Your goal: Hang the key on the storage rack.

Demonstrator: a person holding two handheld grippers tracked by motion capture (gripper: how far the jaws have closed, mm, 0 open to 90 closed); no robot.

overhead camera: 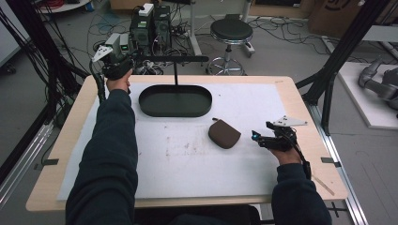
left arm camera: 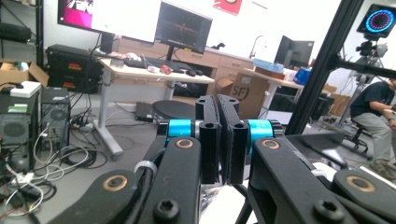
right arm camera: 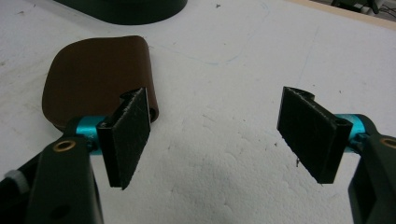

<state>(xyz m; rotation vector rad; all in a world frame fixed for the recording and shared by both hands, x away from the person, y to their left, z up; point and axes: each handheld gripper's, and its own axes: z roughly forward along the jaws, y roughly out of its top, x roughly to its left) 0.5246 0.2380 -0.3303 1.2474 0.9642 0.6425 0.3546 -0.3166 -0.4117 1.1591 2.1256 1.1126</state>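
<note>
A brown leather pouch [overhead camera: 224,133] lies flat on the white mat, right of the middle. My right gripper [overhead camera: 262,132] rests low just to the right of it, jaws pointing left toward it. In the right gripper view that gripper [right arm camera: 217,123] stands open with bare mat between its pads, and the pouch [right arm camera: 93,77] lies just beyond the left pad, apart from it. My left gripper [overhead camera: 117,52] is held up over the table's far left corner. In the left gripper view its jaws [left arm camera: 218,100] are pressed together with nothing between them, pointing out into the room.
A black oval tray [overhead camera: 174,111] sits at the back middle of the mat, with a thin black T-shaped stand [overhead camera: 176,70] rising from its far side. The tray's rim [right arm camera: 126,11] lies beyond the pouch. A stool [overhead camera: 230,33], computers and cables stand behind the table.
</note>
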